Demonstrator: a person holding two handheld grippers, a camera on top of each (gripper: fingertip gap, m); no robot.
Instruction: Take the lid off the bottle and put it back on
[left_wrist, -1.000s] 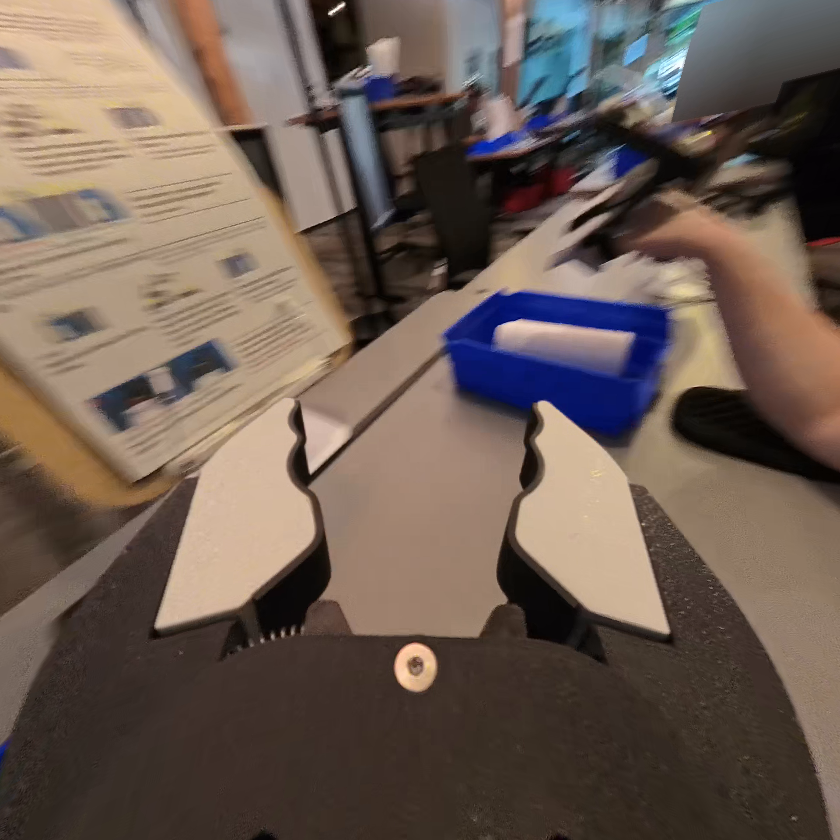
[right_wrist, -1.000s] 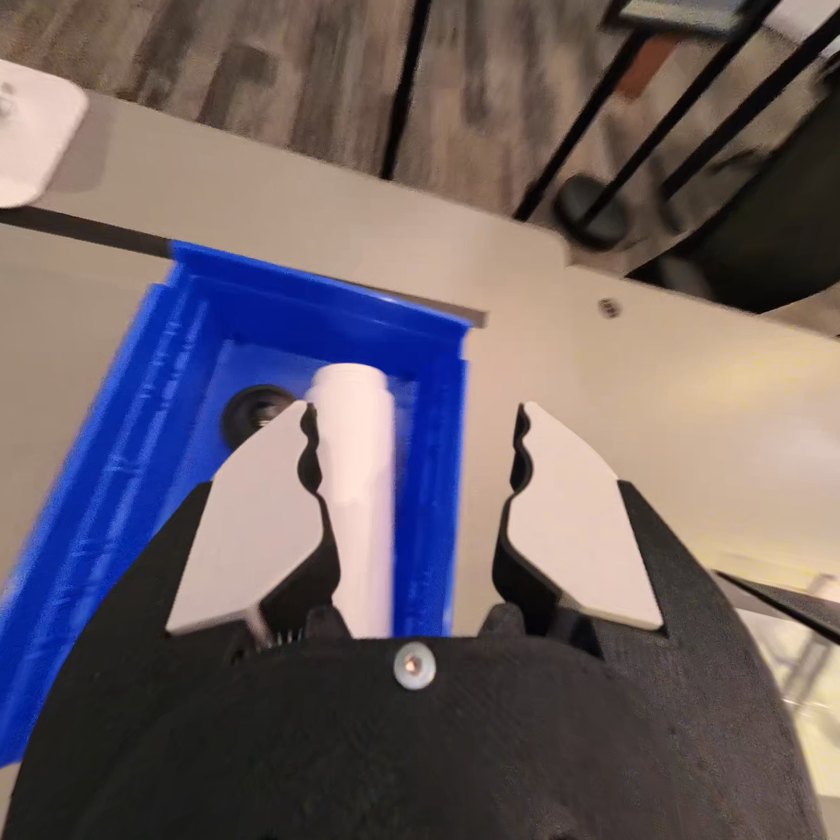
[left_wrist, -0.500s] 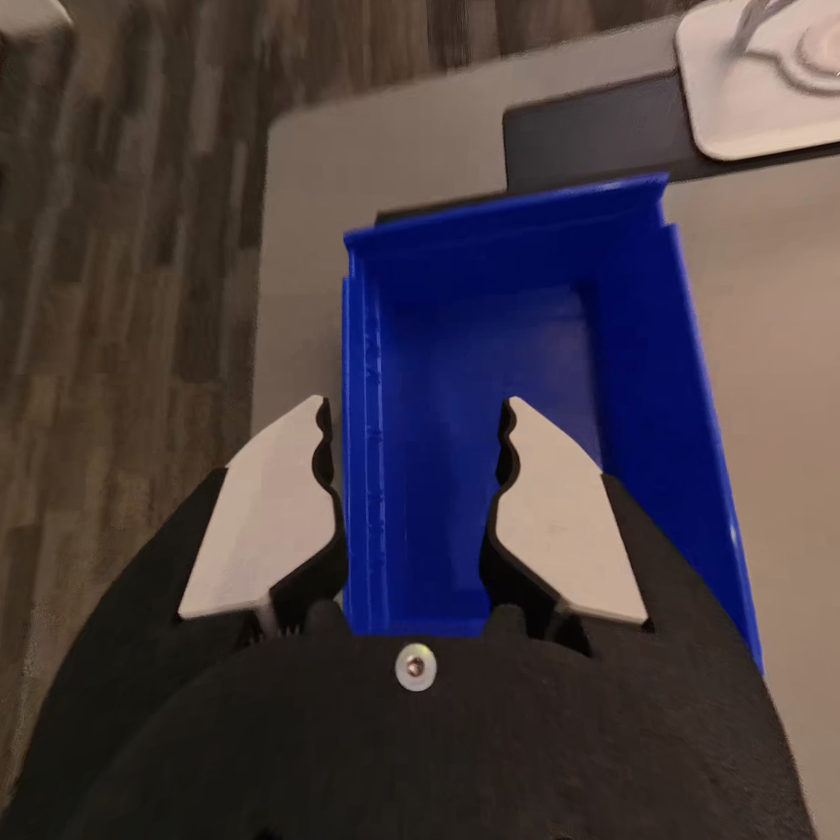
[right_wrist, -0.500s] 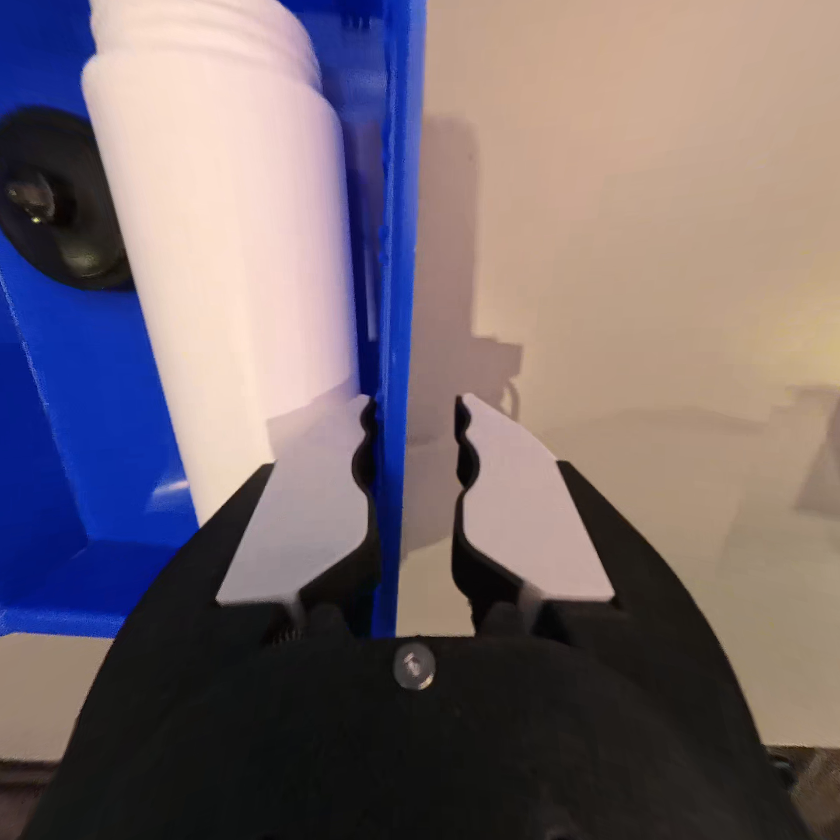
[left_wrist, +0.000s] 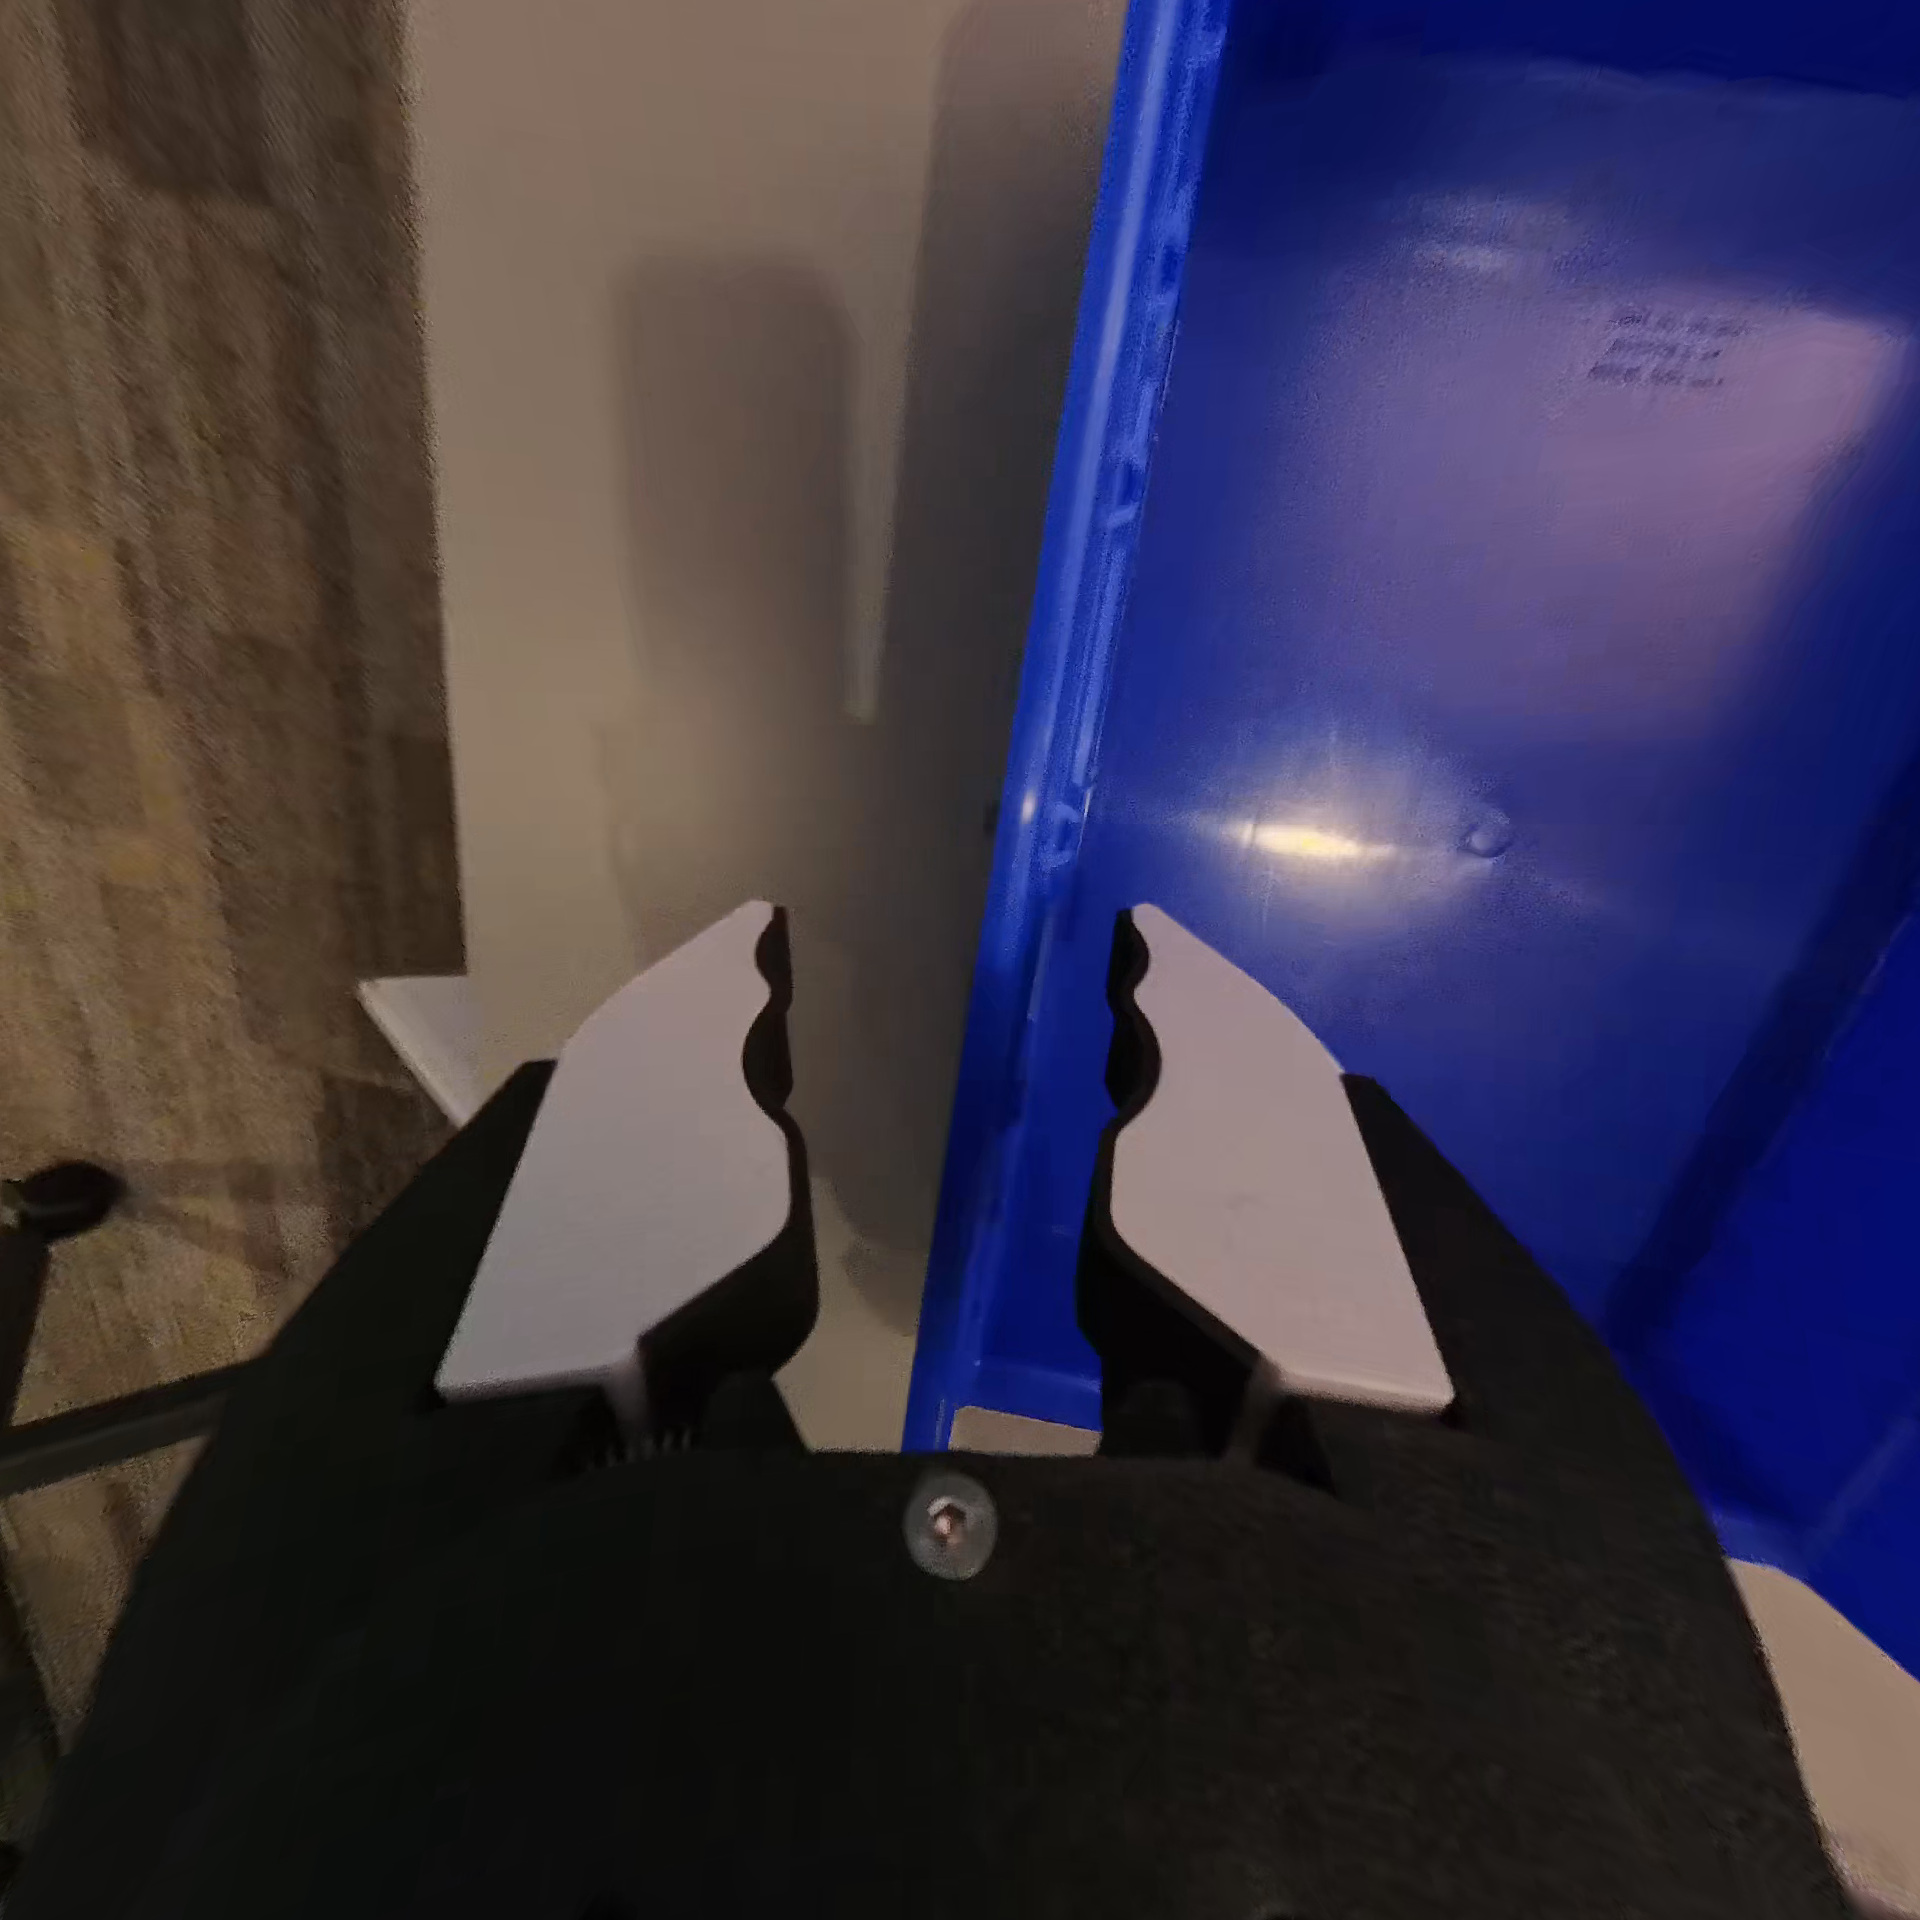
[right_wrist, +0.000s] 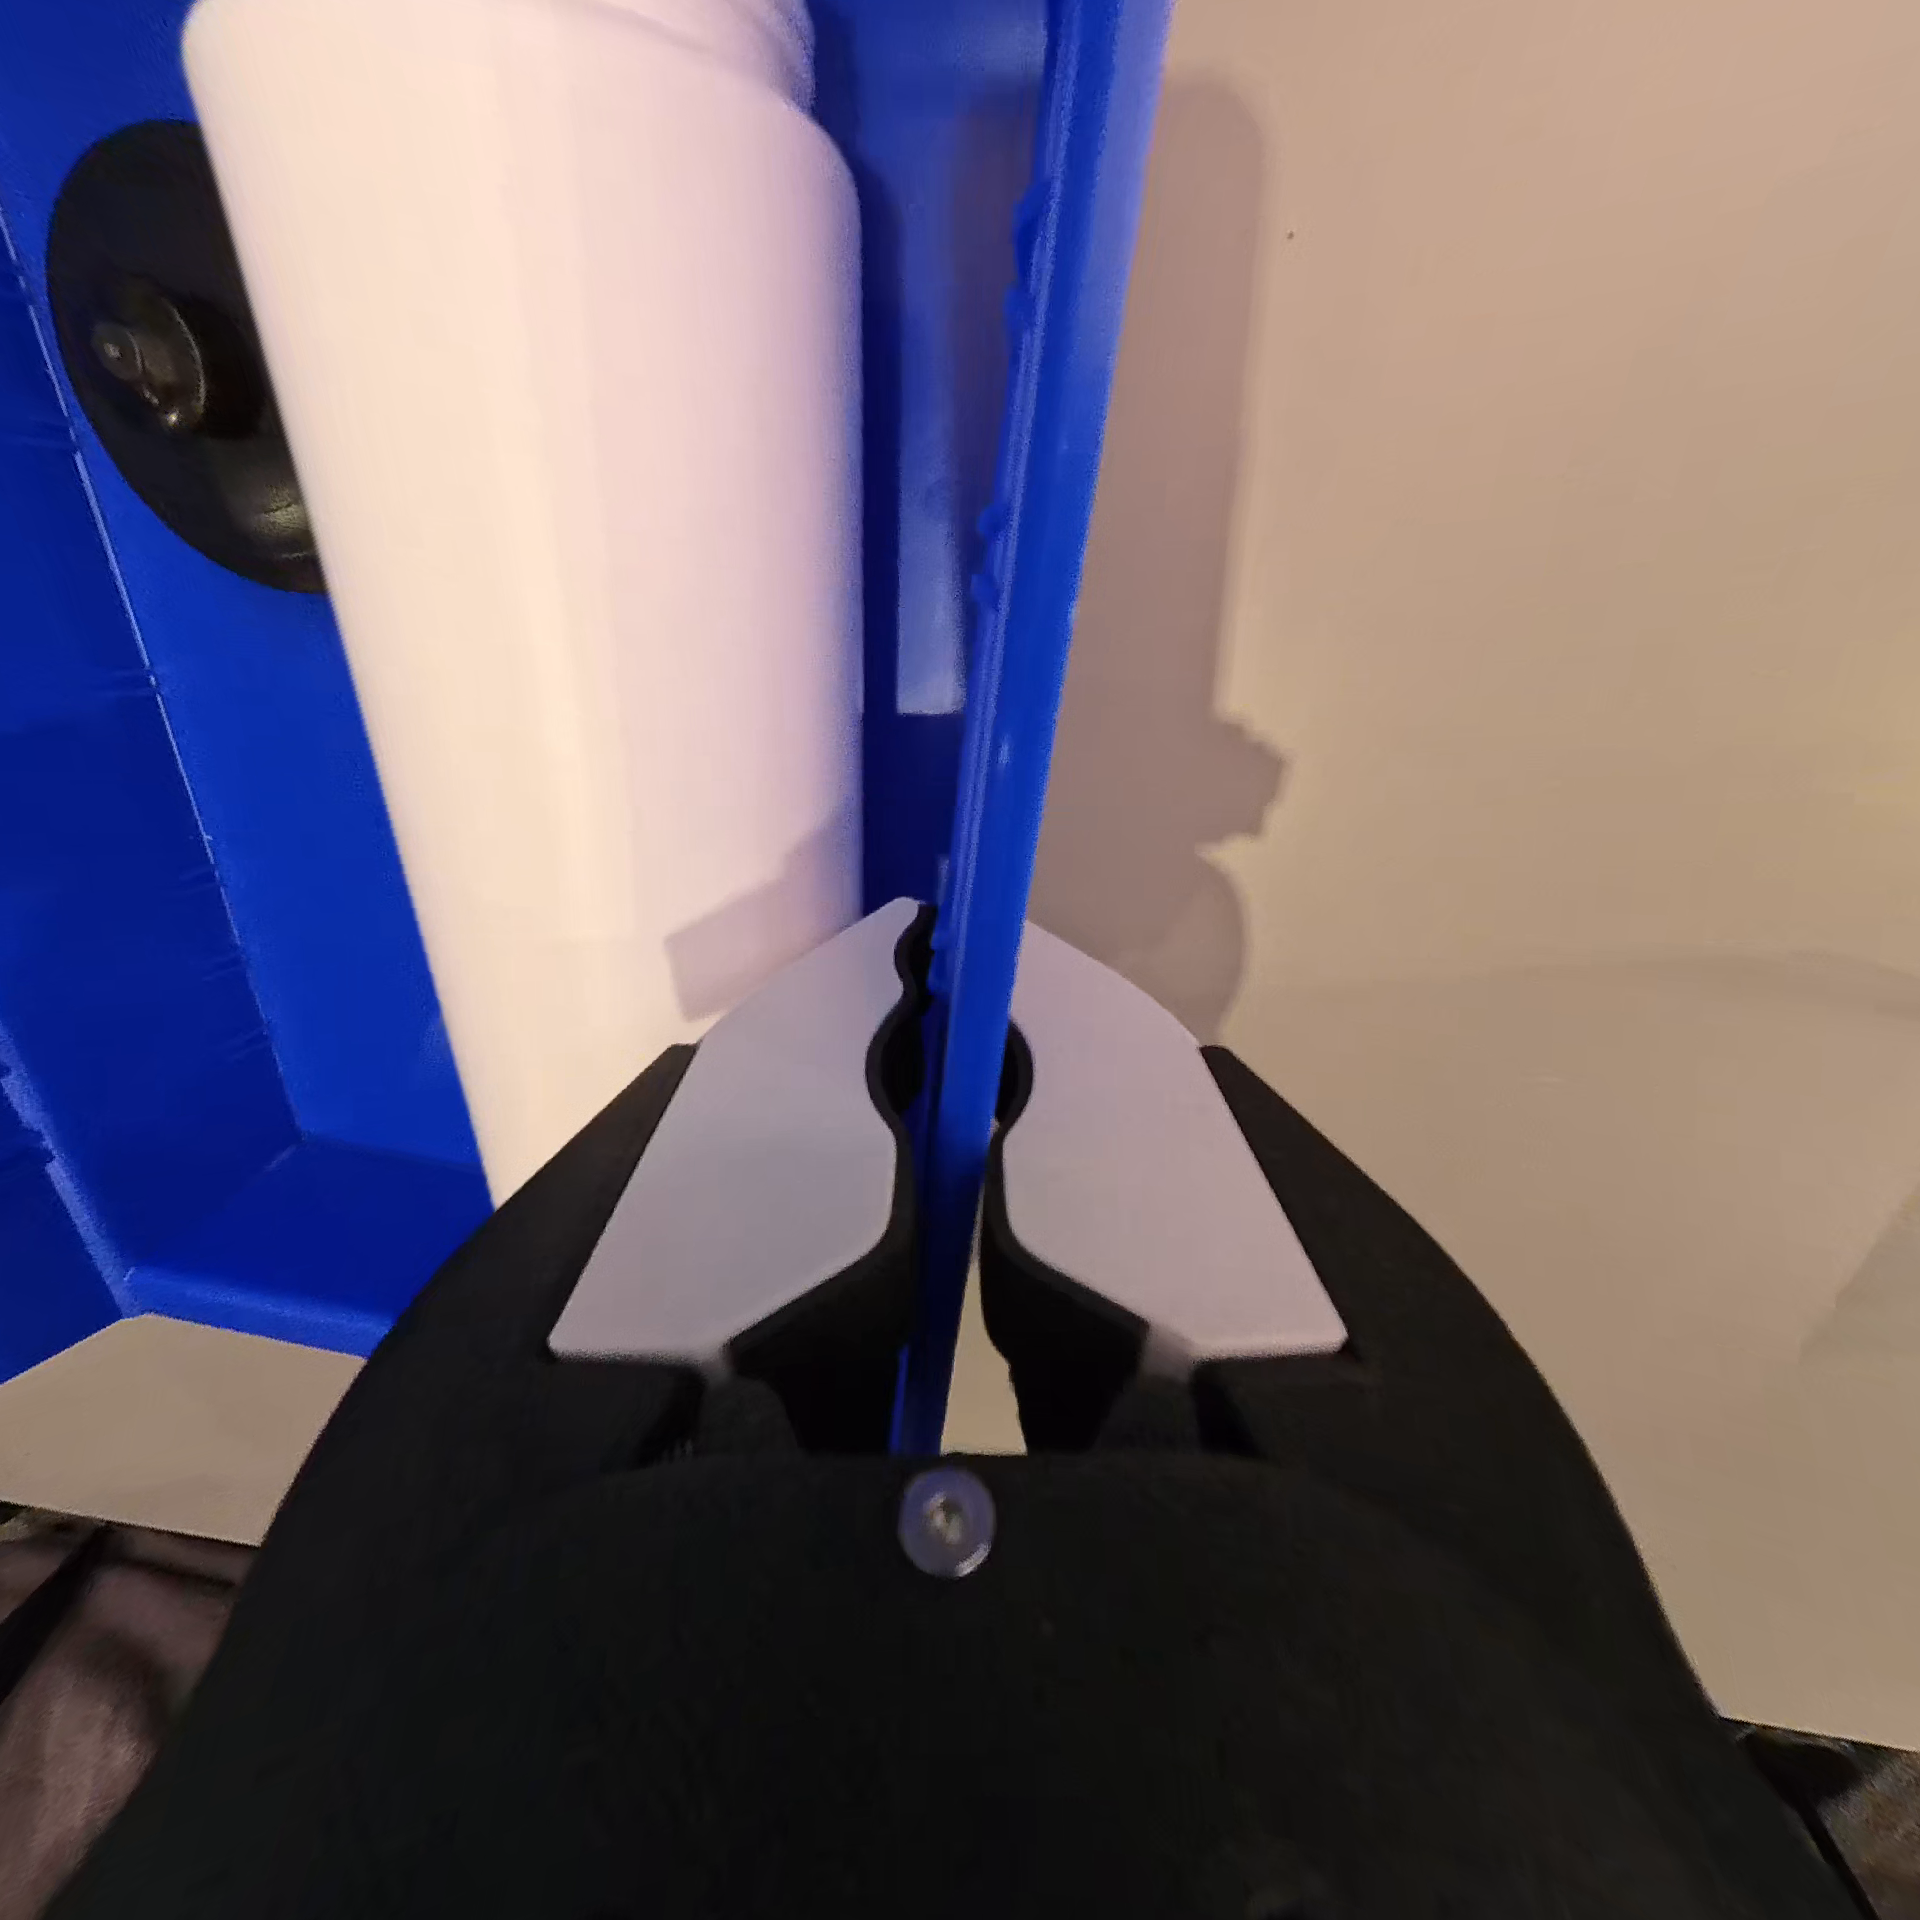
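Pale counter carries a blue bin; the white bottle lies inside beside its black lid. Right gripper jaws clamp the bin wall; left gripper jaws straddle a wall, apart. Smooth, rigid, likely light: grip mid-body.

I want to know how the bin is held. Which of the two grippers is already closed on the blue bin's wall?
The right gripper: it pinches the blue bin's wall beside the white bottle. The left gripper only straddles the wall, open.
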